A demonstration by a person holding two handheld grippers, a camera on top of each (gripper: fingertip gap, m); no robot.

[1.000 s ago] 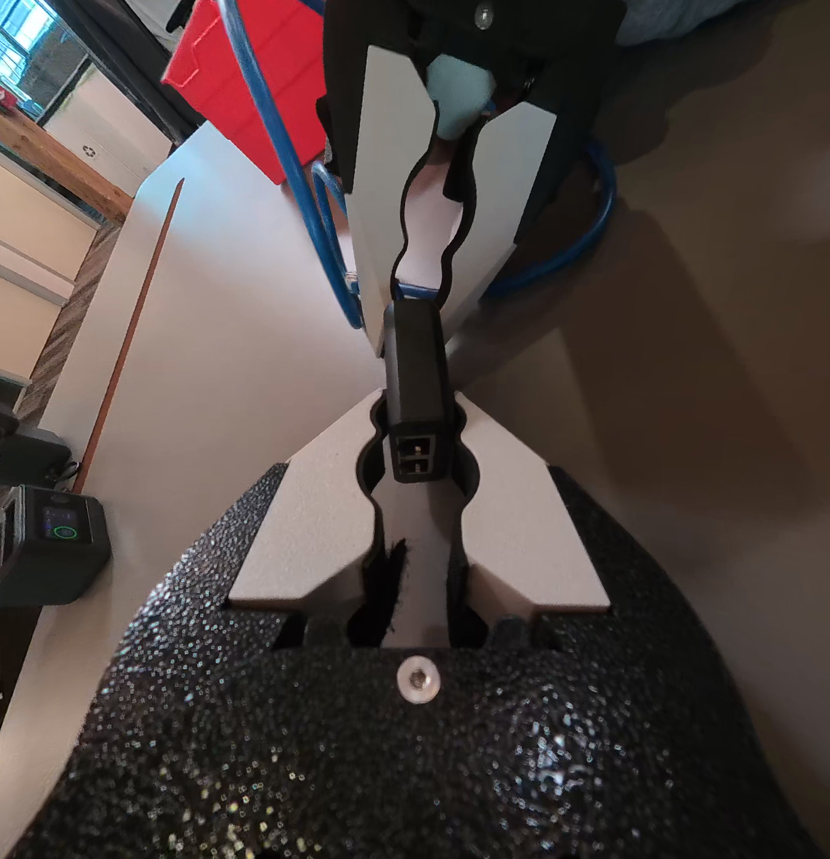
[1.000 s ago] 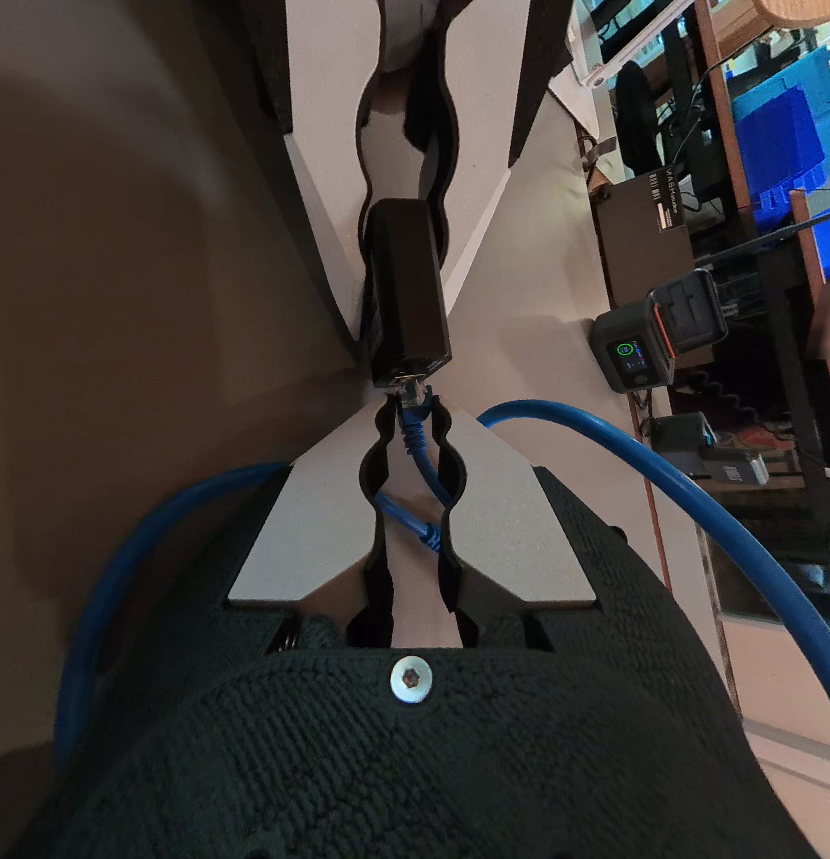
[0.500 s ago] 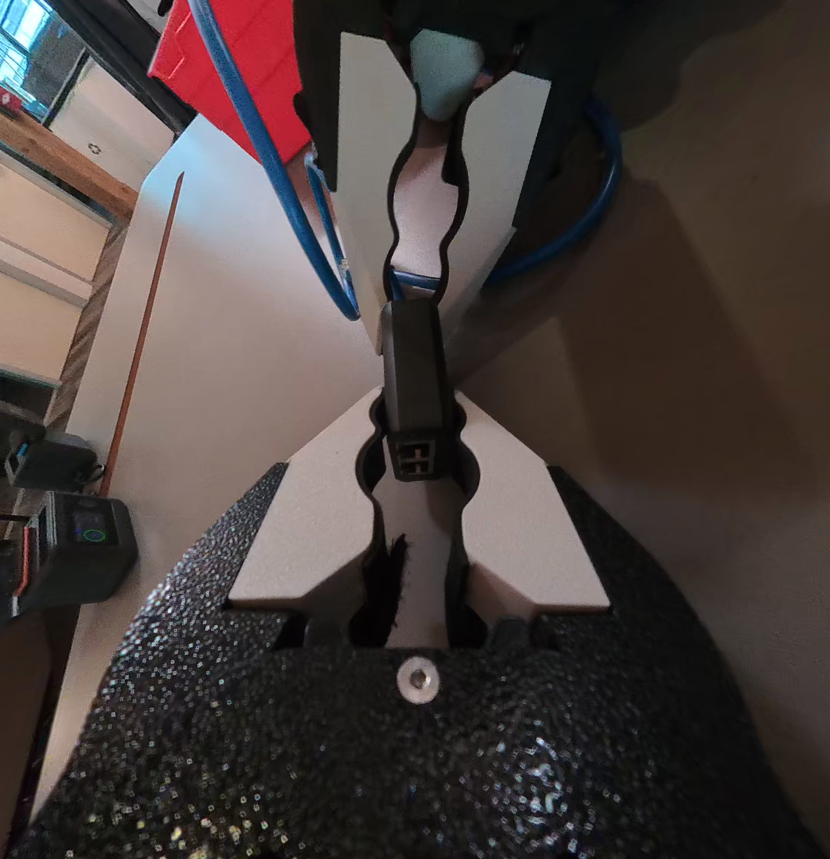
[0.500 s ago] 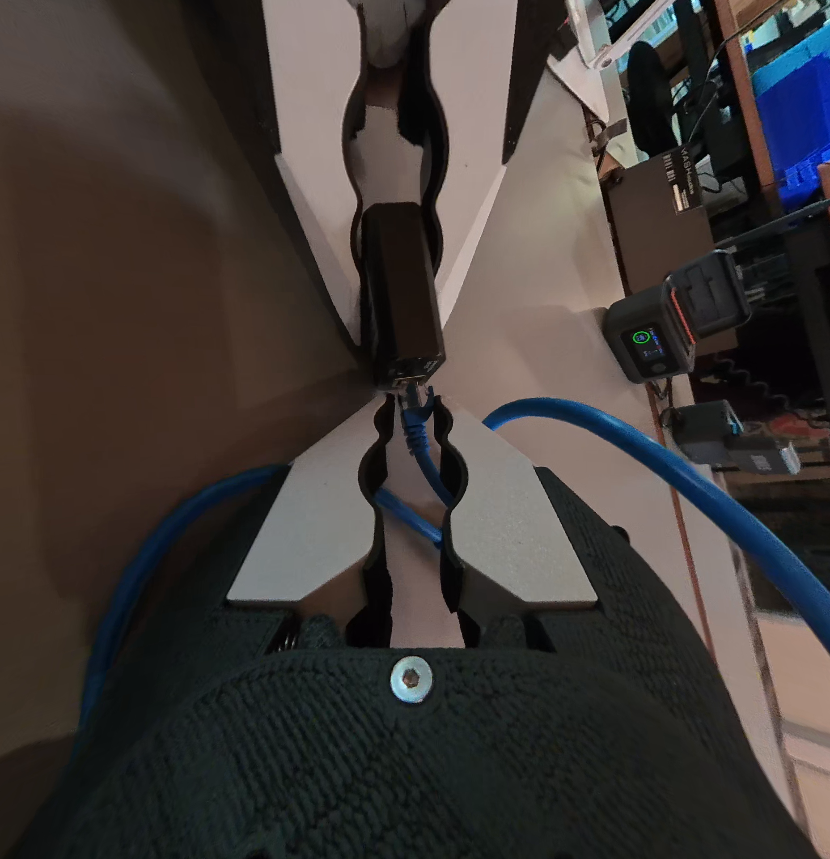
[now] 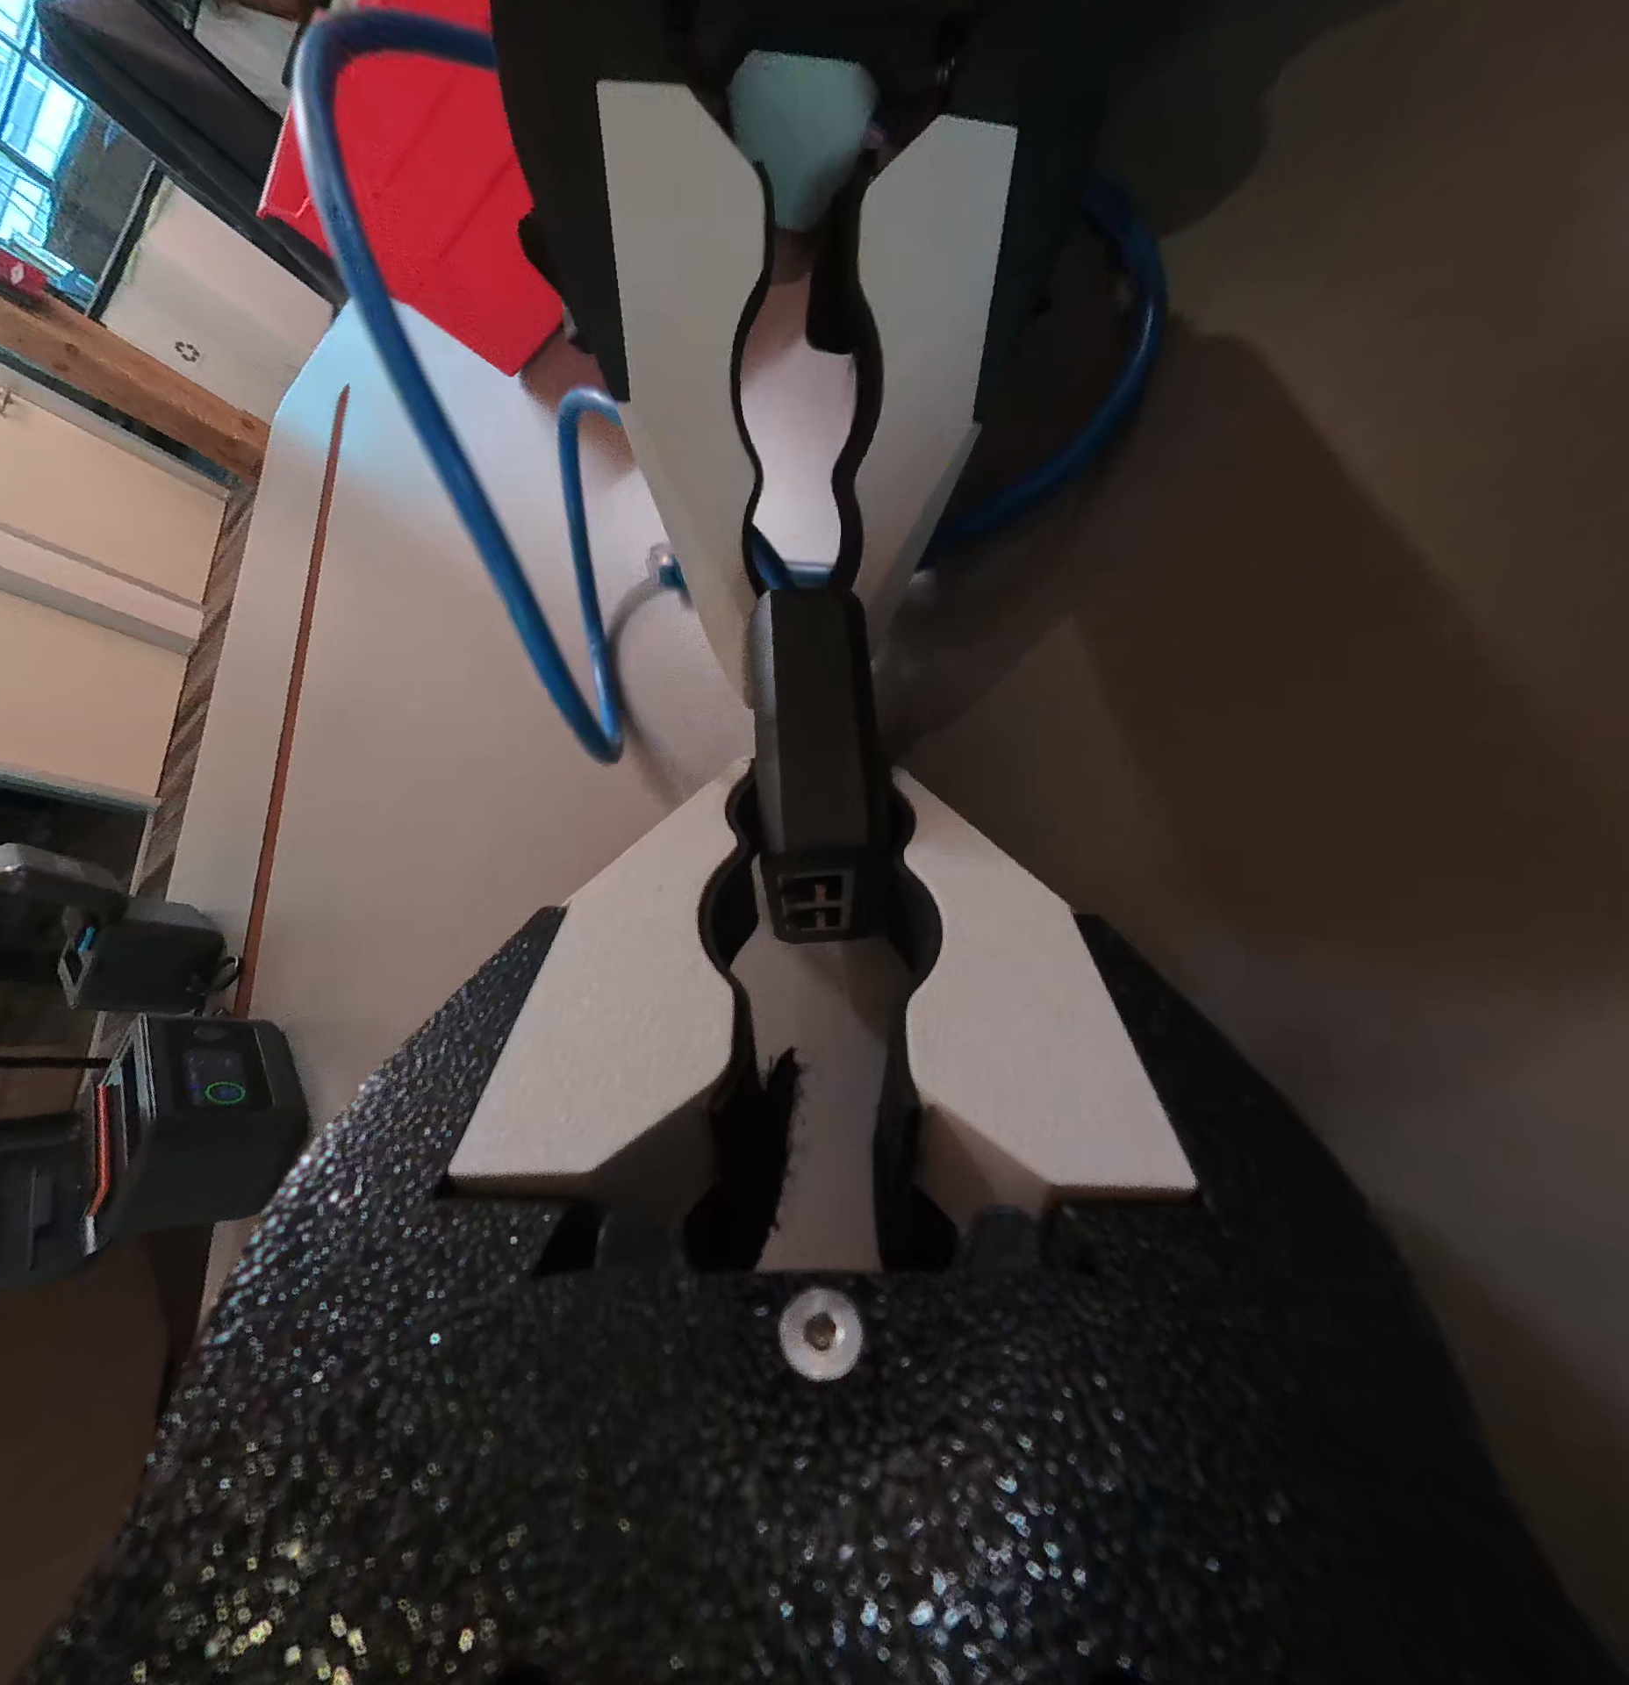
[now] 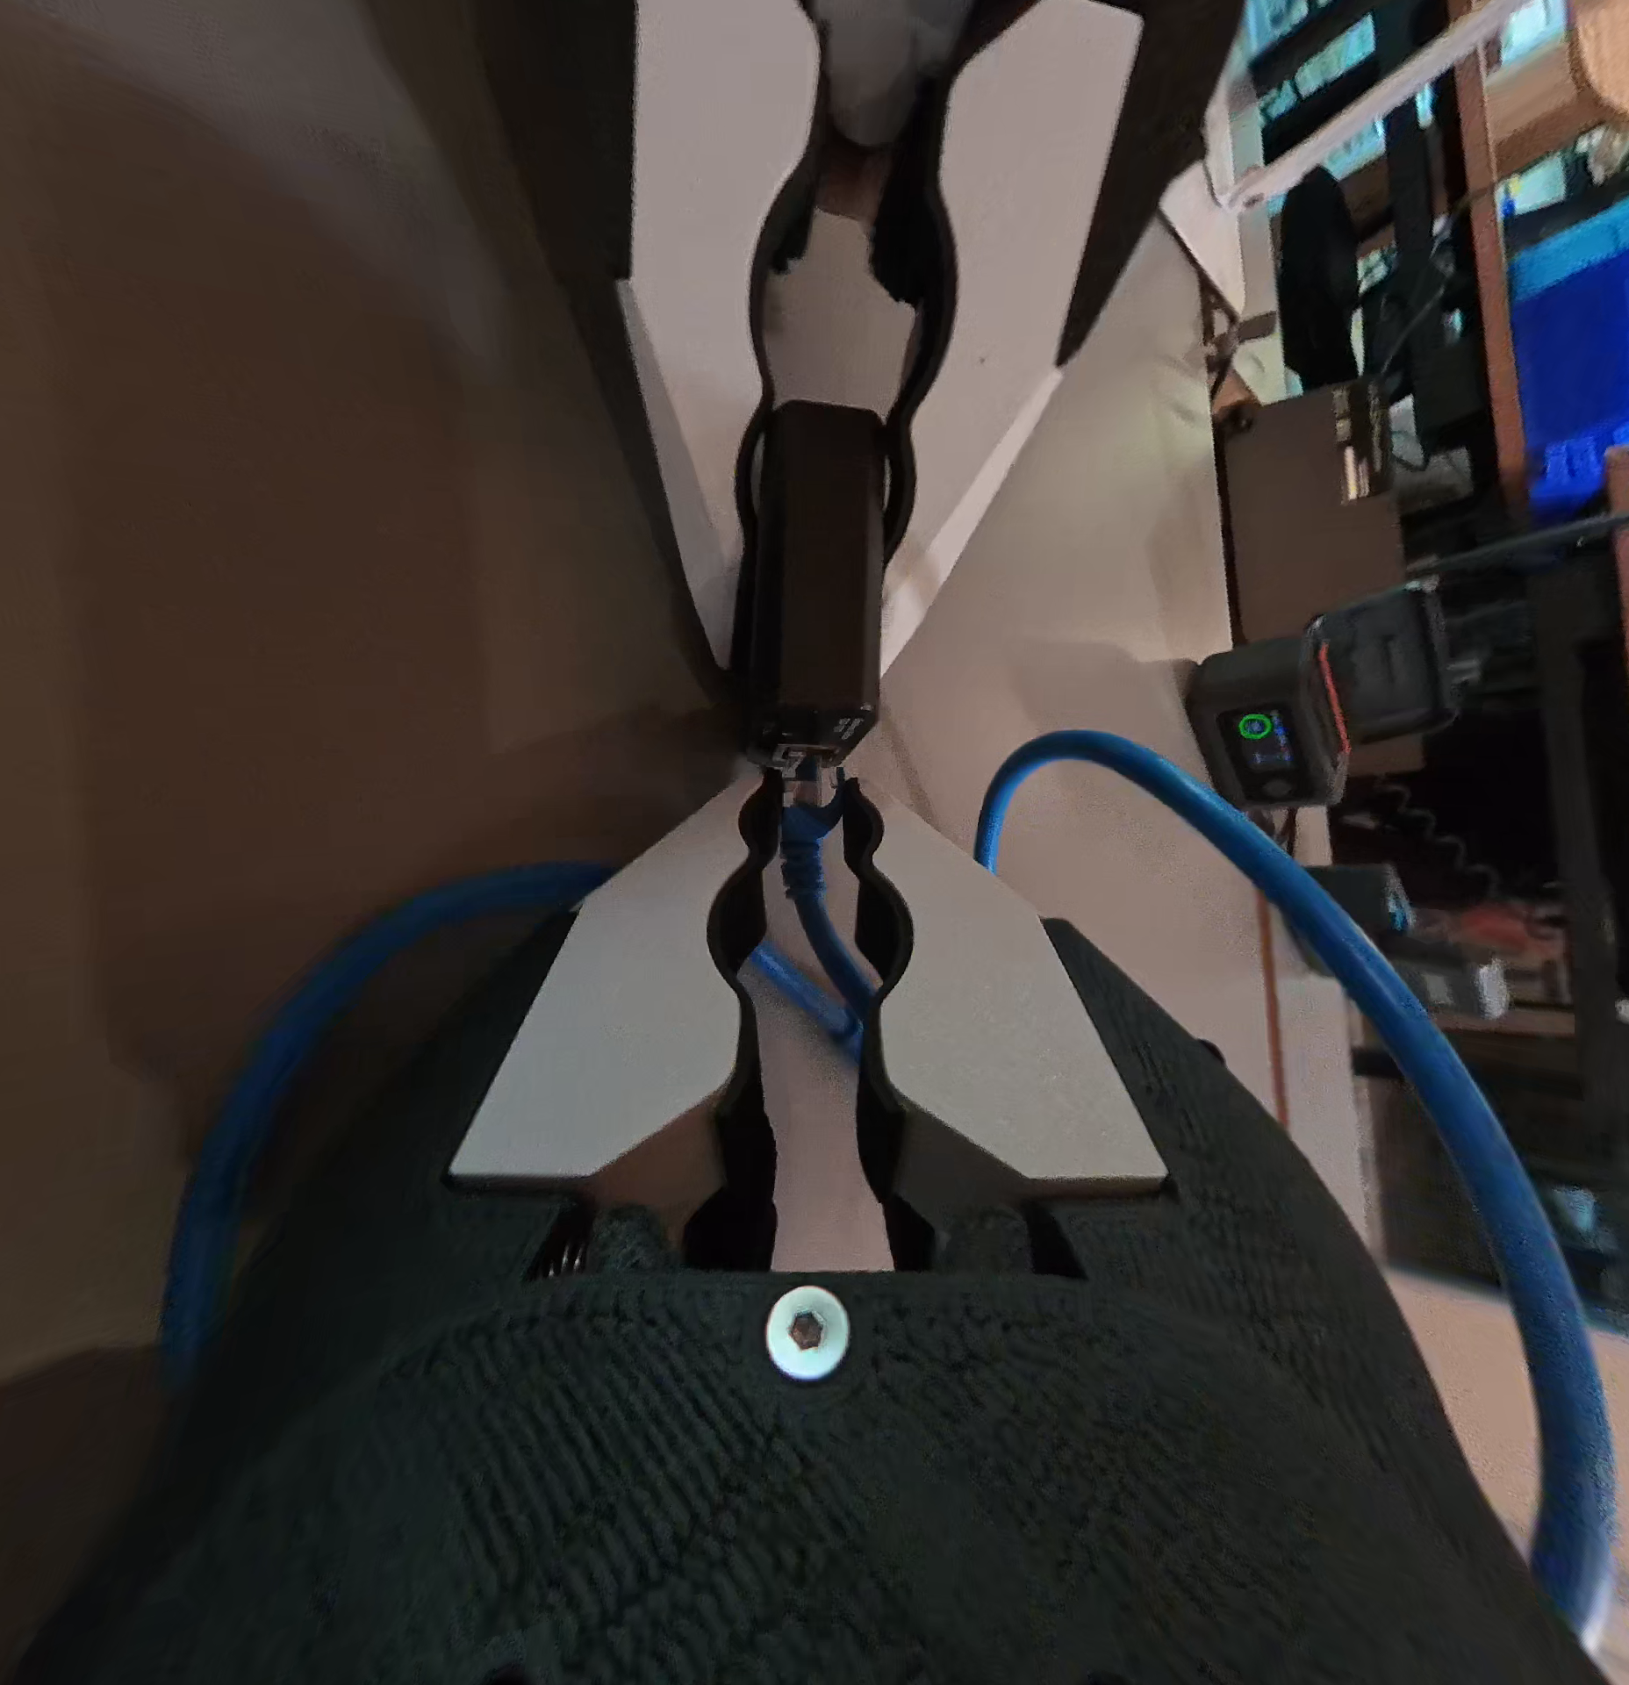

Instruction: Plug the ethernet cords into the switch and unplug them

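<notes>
A small black switch (image 5: 815, 729) is clamped between the fingers of my left gripper (image 5: 815, 821). Two of its empty ports face the left wrist camera. My right gripper (image 6: 806, 811) faces it from the other end. It is shut on the plug of a blue ethernet cord (image 6: 806, 866). The plug's clear tip sits at the switch's (image 6: 815, 565) near port. I cannot tell how deep it is. In the left wrist view the right gripper (image 5: 806, 556) stands just behind the switch. A second blue cord's loose plug (image 5: 660, 565) lies on the table.
The white table (image 5: 428, 638) runs under both grippers. Blue cord loops (image 6: 1340, 957) hang around the right gripper. A red bin (image 5: 428, 182) stands at the far end. A small black camera with a lit screen (image 6: 1267, 739) sits at the table's edge, with shelves and blue bins (image 6: 1577, 365) beyond. Both grippers' tips are close together, under 4 cm apart.
Both grippers have shifted slightly together, so the background has slid. The blue cord loop has swung lower in the left wrist view. The plug stays at the switch's port.
</notes>
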